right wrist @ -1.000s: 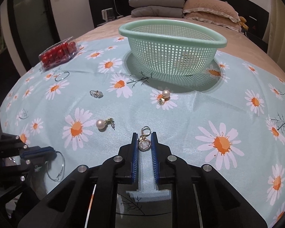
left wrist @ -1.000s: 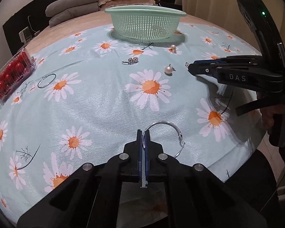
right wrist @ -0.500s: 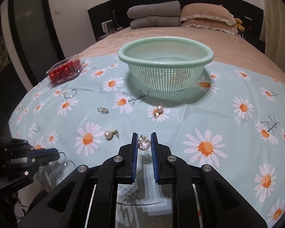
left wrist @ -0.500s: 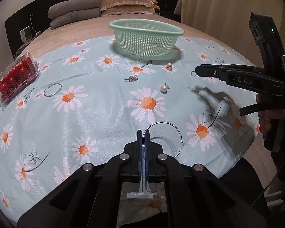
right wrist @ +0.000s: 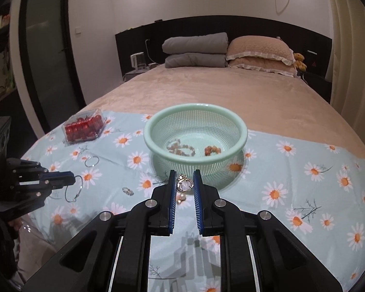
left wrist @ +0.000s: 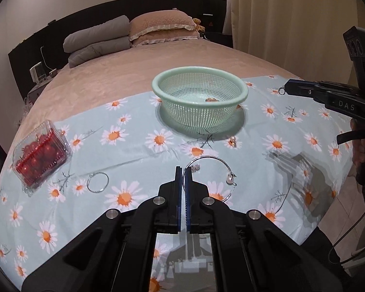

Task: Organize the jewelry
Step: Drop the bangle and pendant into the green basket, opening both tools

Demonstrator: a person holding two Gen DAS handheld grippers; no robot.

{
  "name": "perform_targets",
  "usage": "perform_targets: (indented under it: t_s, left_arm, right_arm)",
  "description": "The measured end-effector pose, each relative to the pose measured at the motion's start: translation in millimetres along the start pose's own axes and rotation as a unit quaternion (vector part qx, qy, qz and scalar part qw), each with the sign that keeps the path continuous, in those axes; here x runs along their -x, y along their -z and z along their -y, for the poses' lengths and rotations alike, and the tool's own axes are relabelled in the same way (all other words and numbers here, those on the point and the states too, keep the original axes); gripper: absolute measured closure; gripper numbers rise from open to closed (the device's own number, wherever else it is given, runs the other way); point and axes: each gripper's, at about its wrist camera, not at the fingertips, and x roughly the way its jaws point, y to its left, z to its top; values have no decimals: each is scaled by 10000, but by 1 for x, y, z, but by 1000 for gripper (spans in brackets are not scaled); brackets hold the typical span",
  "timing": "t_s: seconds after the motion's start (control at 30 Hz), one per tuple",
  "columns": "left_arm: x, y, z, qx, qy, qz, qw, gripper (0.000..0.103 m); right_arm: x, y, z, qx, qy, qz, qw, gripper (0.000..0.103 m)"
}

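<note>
Silver hoop [left wrist: 208, 168] clamped in left hand-held gripper [left wrist: 183, 170], pendant [right wrist: 185, 184] in right [right wrist: 184, 182]; both raised since

- "DAS" in pale letters, short dash before it, on side of right gripper [left wrist: 283, 89] body, left wrist view.
- No other text readable.

Both tongs are now raised well above the daisy cloth [left wrist: 138, 150], the left tongs [left wrist: 184, 170] carrying the hoop earring [left wrist: 213, 170] and the right tongs [right wrist: 184, 177] the round pendant [right wrist: 185, 184] nearer the green basket [right wrist: 194, 114], whose beaded contents are now seen.
</note>
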Motion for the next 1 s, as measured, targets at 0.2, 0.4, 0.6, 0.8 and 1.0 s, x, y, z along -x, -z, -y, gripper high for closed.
perform_targets:
  t_s: [0.2,0.4,0.6,0.8,1.0]
  left_arm:
    - [-11,-40,-11,-181,-140,104,9997,101]
    - [-38,-83,-14,-353,-182,187,9990,101]
    - [-87,-112,-19,-424,-140,62,9990,101]
    - [-130,-119,-22,-414,-65,-105,9991,101]
    - [-156,-118,-20,-454,2,-222,9987,101]
  right_arm:
    - [-6,-28,13,100,77,140,9998,90]
    - [-29,-55,26,149,66,232,9996,90]
    - [-68,-70,36,151,-19,206,9997,90]
    - [-113,-66,43,176,-110,-9,9998,90]
    - [-148,-48,52,44,-176,-258,9995,90]
